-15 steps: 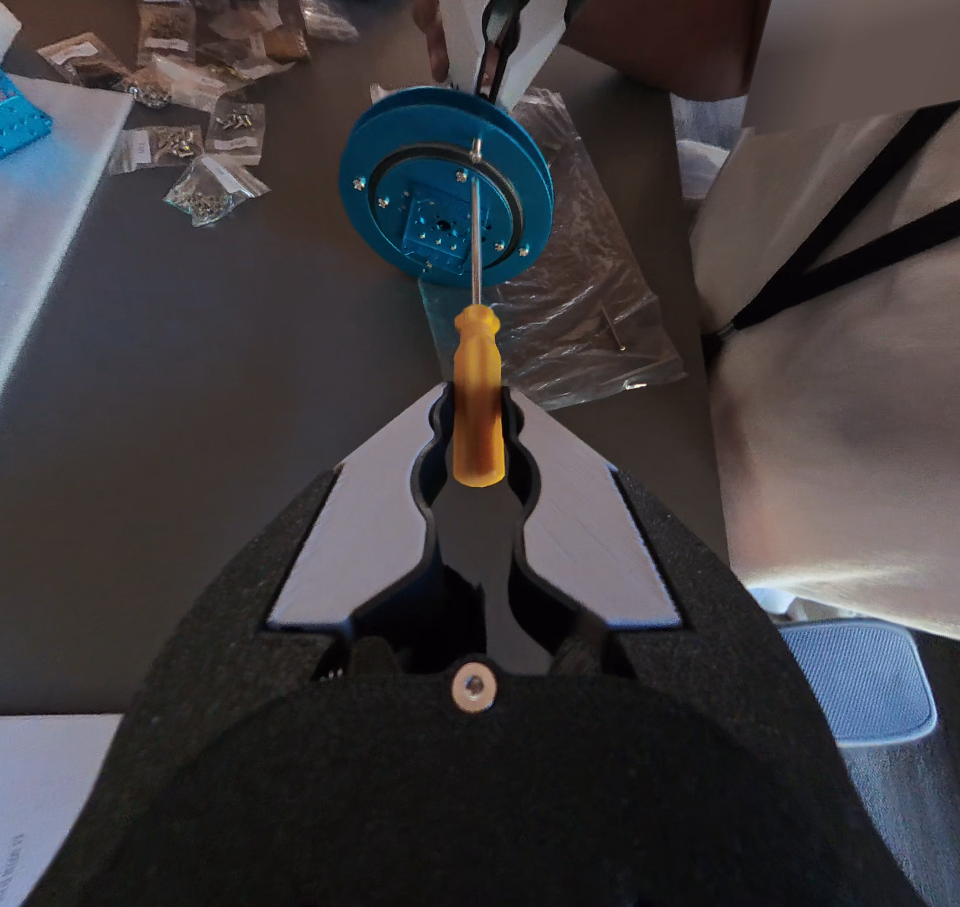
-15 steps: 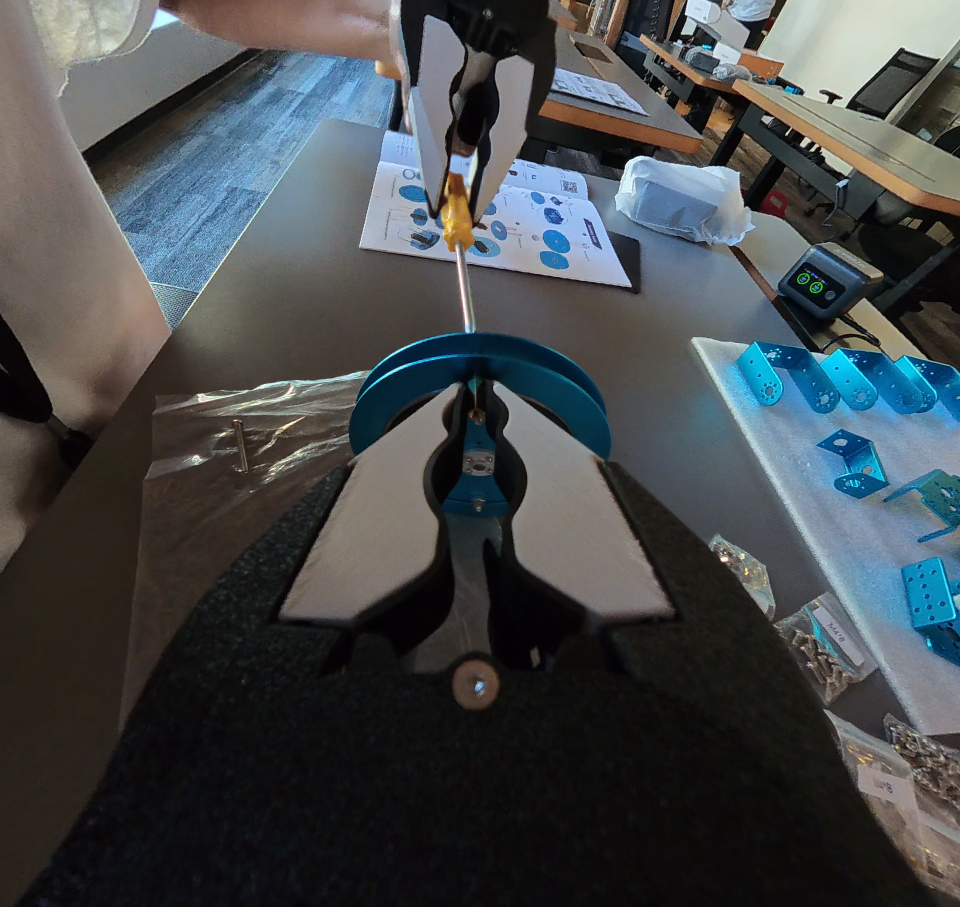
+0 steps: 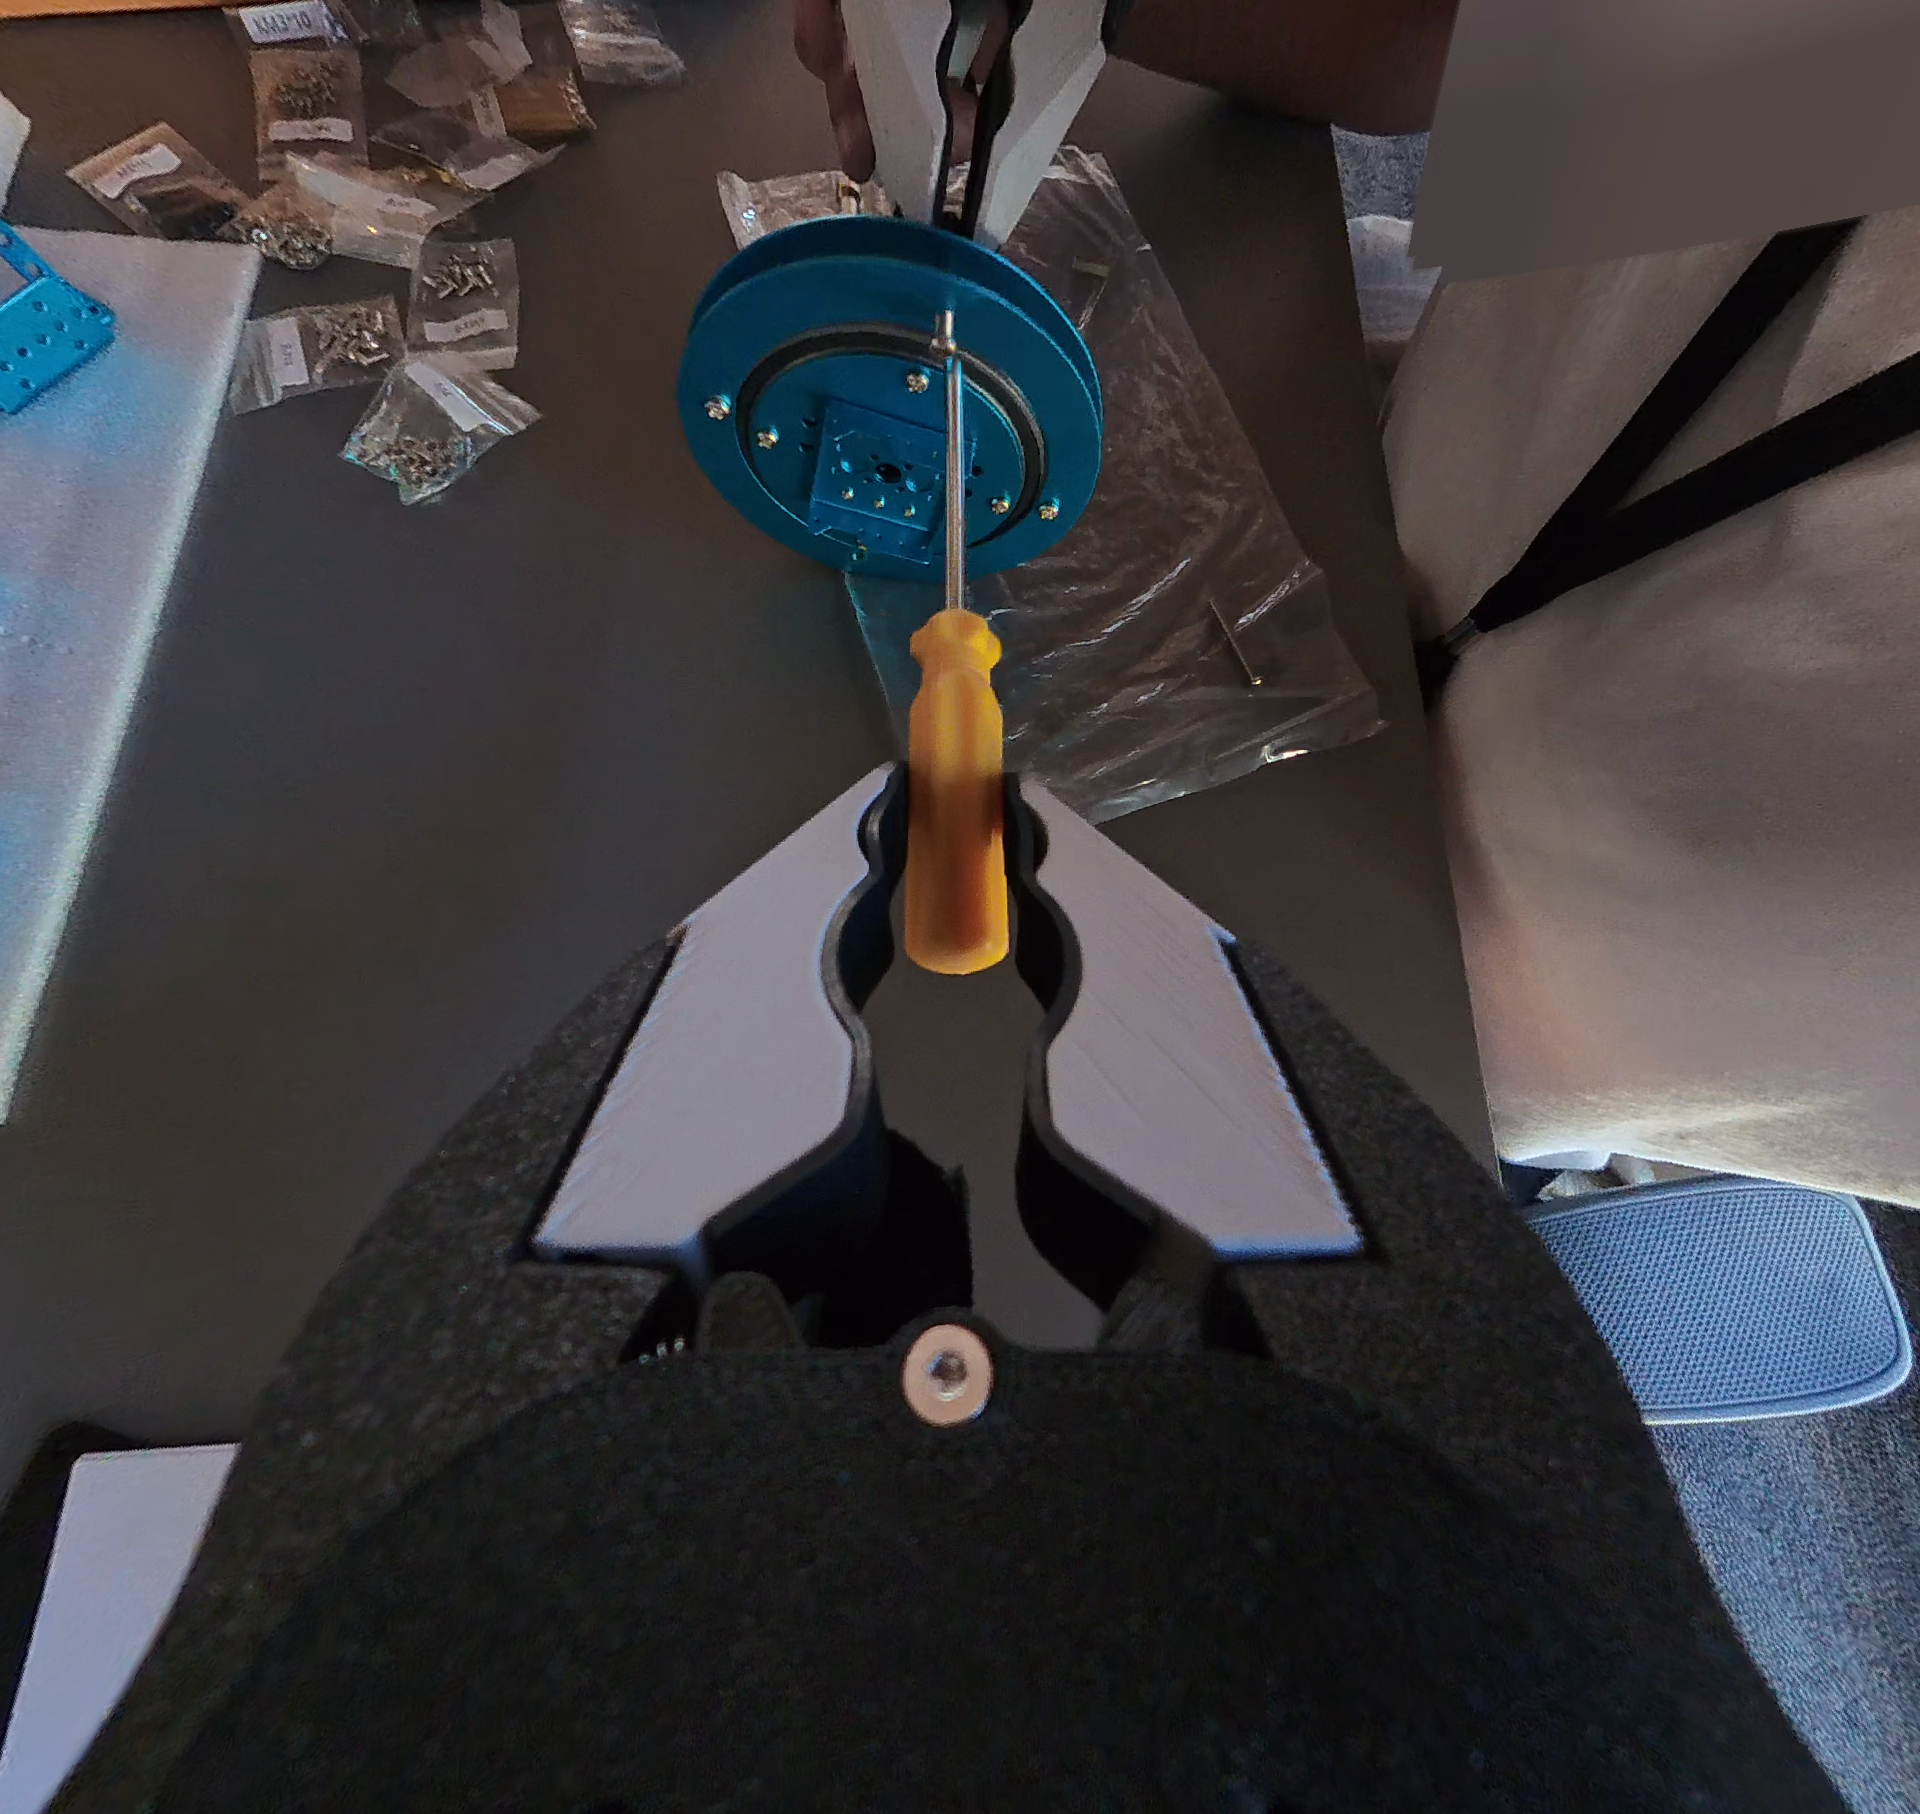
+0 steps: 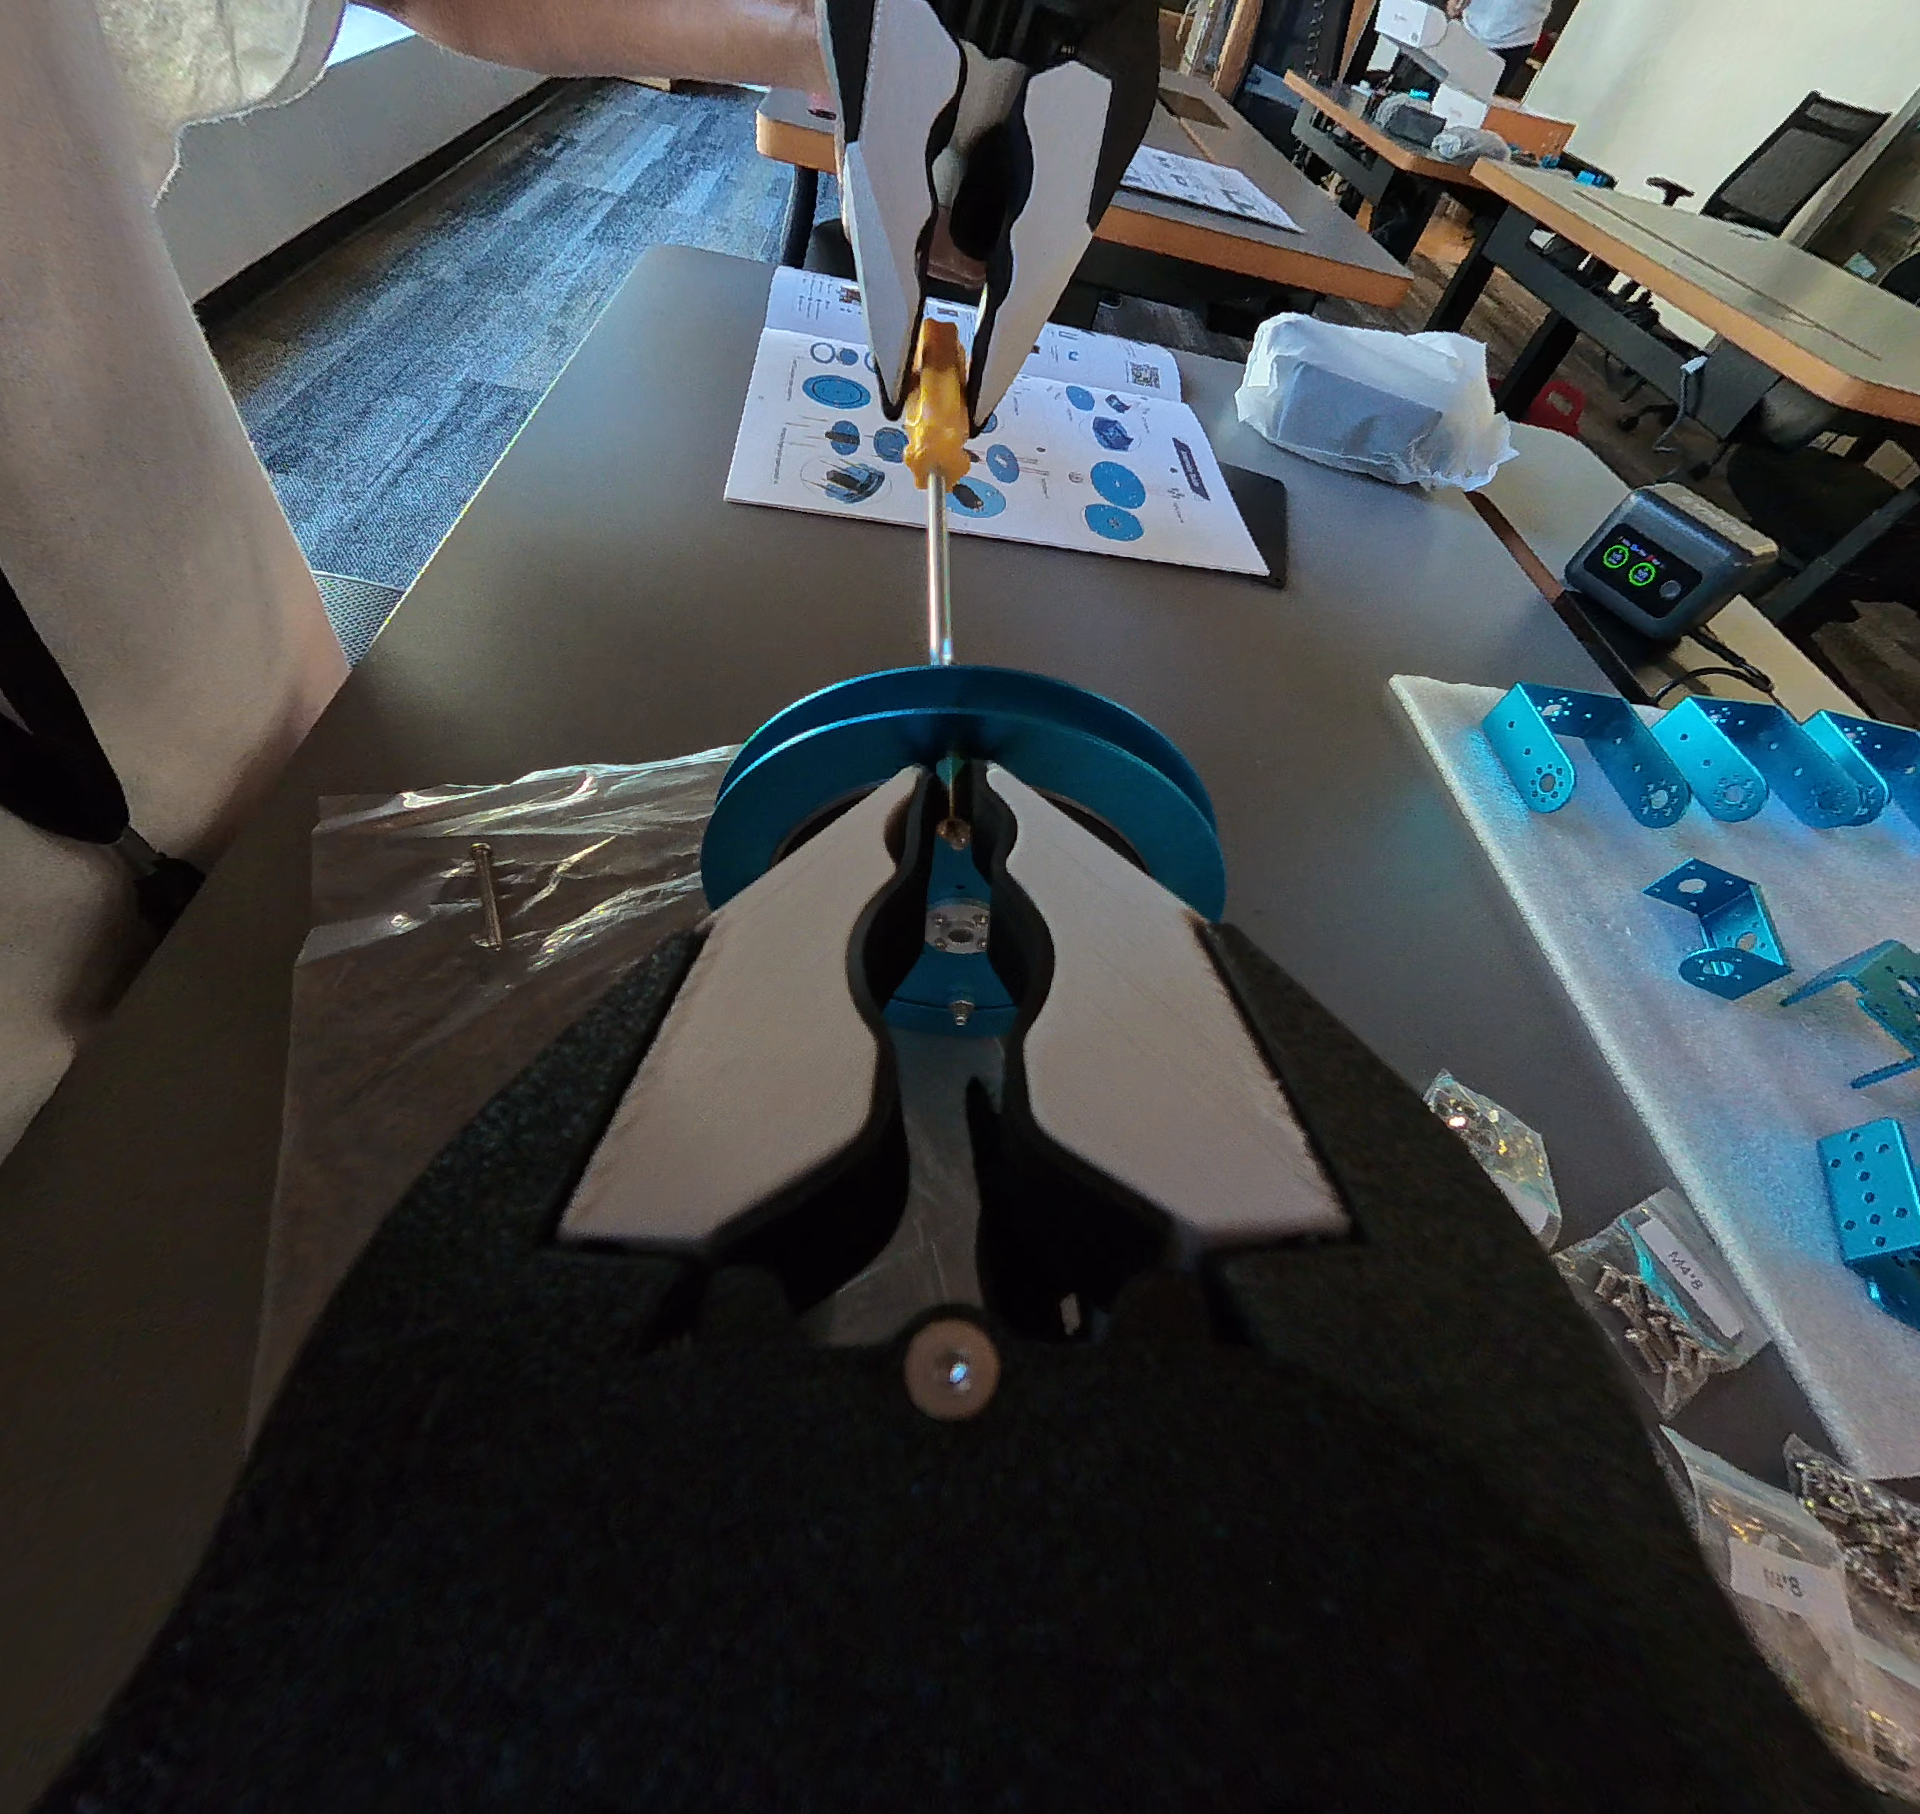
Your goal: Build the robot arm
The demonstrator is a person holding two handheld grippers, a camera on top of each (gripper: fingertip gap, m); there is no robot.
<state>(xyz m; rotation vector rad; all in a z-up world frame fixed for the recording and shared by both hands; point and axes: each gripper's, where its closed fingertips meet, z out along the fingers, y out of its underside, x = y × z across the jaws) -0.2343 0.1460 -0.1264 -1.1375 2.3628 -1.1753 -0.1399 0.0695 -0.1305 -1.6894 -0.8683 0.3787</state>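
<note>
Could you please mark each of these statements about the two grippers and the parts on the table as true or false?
1. The left gripper grips a yellow-handled screwdriver. True.
2. The right gripper holds the blue disc assembly. True.
3. The screwdriver's tip rests on the square block at the disc's centre. False: it meets a screw near the upper rim.
4. The clear plastic bag by the disc is empty. False: a long bolt lies in it.
5. The blue brackets lie on a white foam sheet. True.
6. The instruction booklet is closed. False: it lies open on the table.
</note>
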